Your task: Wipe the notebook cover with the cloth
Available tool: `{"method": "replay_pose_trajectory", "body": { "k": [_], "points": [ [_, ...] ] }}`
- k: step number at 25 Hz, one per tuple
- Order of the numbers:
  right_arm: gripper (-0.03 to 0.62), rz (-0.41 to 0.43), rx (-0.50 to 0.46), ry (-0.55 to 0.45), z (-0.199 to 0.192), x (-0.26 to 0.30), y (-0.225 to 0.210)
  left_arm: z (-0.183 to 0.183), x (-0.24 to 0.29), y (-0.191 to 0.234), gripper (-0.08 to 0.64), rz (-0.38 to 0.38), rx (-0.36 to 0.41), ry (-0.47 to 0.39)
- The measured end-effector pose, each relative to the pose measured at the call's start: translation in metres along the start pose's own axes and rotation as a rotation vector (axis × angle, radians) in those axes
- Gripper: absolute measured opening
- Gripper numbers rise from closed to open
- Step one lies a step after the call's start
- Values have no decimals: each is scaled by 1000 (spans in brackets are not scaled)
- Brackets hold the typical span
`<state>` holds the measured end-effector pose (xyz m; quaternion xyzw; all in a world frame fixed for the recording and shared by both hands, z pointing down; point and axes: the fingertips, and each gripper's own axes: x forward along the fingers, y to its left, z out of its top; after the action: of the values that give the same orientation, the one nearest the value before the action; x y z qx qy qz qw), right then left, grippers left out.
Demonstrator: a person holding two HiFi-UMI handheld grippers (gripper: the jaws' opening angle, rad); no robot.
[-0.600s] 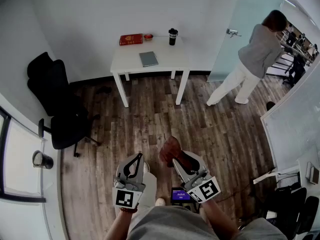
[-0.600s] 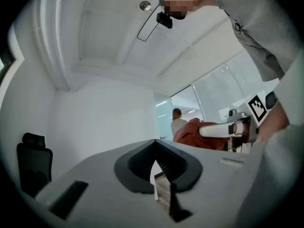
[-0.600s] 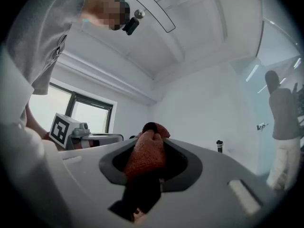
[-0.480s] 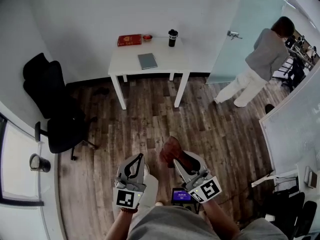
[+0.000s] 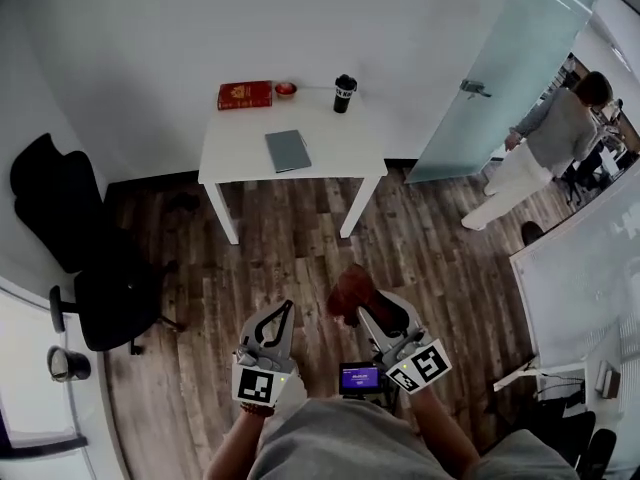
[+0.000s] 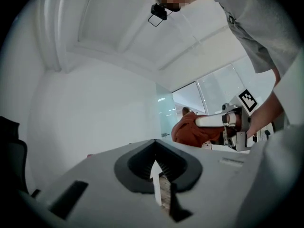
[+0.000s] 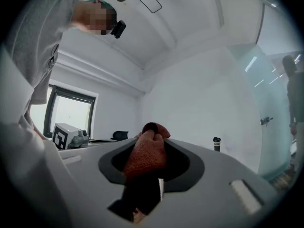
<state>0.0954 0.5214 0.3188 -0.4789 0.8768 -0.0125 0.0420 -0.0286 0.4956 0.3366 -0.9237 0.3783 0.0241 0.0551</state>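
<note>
— Where's the notebook?
— The notebook (image 5: 288, 151) lies flat near the middle of the white table (image 5: 225, 163), well apart from both grippers. It is too small to make out anything on its cover.
— And the cloth?
— The cloth (image 5: 349, 290) is rust-red and bunched up, pinched between the jaws of the right gripper (image 5: 358, 306). In the right gripper view its lower part sinks into shadow.
— The left gripper?
— The left gripper (image 5: 281, 314) has its jaws pressed together with nothing between them.
— What else is on the table?
— A red book (image 5: 245, 95), a bowl (image 5: 286, 89) and a black cup (image 5: 345, 93) sit along the far edge. In the gripper views the gripper bodies hide most of the table.
— And around it?
— A black chair (image 5: 80, 258) stands to the left, and a person (image 5: 560, 138) is by the glass door, small and unclear.
</note>
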Motion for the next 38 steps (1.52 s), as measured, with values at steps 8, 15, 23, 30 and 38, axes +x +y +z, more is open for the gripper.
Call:
{"method": "replay_pose_trajectory", "body": {
  "k": [8,15,23,30,38],
  "points": [
    [138,-113,54,28,-29,71,-106,-37,96,66,-11,-79,79,58],
    [138,-76,109,69,-56,174,-195,-67,185,145,-11,-24,43,126],
    [140,82,82,198,-86,301,-322,-114,314,226,8,108,38,243],
    [140,297,-110,317,-116,419,-392,-159,365,276,53,200,22,316],
    [140,515,-409,449,-157,531,-378,-228,373,317,158,118,-60,424]
  ]
}}
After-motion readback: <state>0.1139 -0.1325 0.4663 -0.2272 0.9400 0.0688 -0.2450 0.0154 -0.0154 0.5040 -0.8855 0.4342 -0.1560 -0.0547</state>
